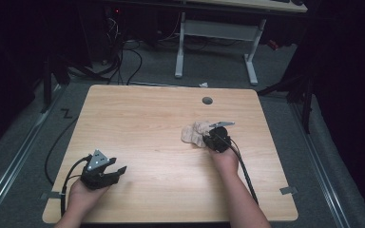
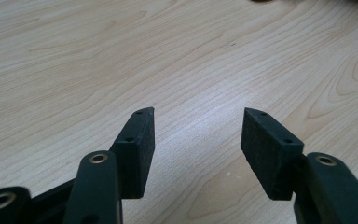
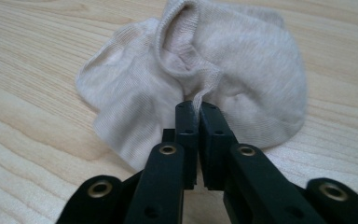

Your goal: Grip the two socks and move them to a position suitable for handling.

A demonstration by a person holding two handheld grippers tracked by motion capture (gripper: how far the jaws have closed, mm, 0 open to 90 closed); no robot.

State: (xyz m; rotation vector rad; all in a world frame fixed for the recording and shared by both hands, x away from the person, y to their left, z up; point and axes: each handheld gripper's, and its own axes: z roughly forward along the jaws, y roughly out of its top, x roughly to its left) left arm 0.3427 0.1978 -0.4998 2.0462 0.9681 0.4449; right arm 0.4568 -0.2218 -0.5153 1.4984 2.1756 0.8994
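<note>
The right gripper pinches the rim of a crumpled beige sock, bunched at its twelve o'clock; the left gripper gapes wide.

No legible text, label, brand, number or sign appears in the high view or in either gripper view; the wood-grain tabletop, the beige sock and both grippers carry no readable markings.
</note>
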